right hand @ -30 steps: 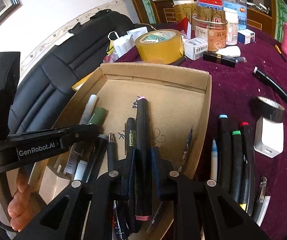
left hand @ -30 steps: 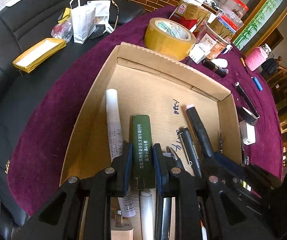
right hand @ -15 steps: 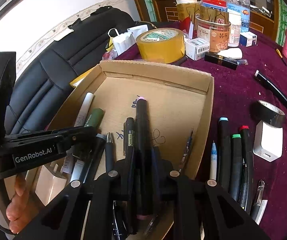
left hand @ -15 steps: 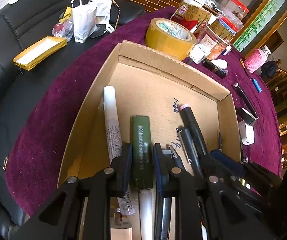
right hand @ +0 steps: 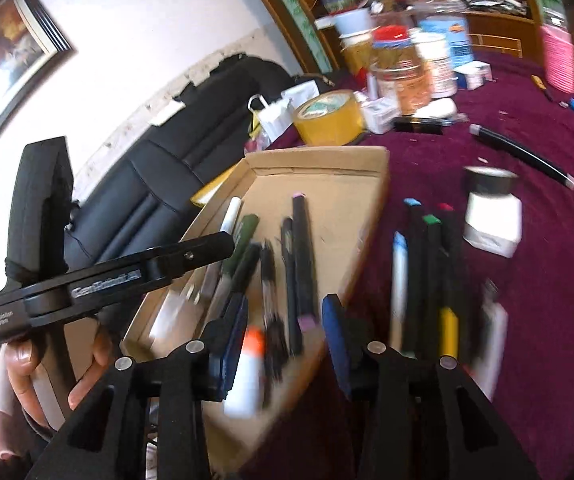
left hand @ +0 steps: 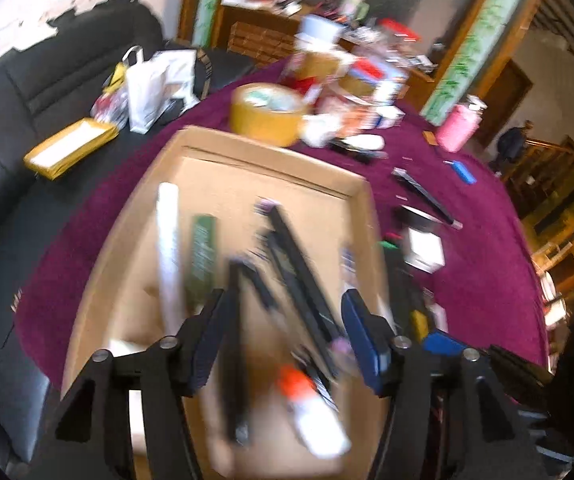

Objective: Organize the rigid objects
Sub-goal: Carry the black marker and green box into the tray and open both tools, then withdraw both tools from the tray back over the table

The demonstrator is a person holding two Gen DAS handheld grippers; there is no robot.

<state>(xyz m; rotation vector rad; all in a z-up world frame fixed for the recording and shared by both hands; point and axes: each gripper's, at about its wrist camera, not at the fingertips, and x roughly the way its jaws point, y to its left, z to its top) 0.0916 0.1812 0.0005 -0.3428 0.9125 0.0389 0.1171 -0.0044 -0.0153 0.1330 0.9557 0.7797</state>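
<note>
Both your grippers hang over a cardboard tray (left hand: 191, 148) on a purple cloth (left hand: 487, 248). Your left gripper (left hand: 283, 336) is opening, jaws wide, gripping nothing. Your right gripper (right hand: 283, 332) is opening too, also empty. Pens (right hand: 303, 256) and a green tube (left hand: 203, 248) lie loose in the tray. More markers (right hand: 427, 272) lie on the cloth just right of it. A tape roll (left hand: 267, 114) sits beyond the far edge.

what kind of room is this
Probably a lived-in home room, a living or dining room: a black sofa beside a table under a purple cloth, a framed picture, and food jars crowding the table.
</note>
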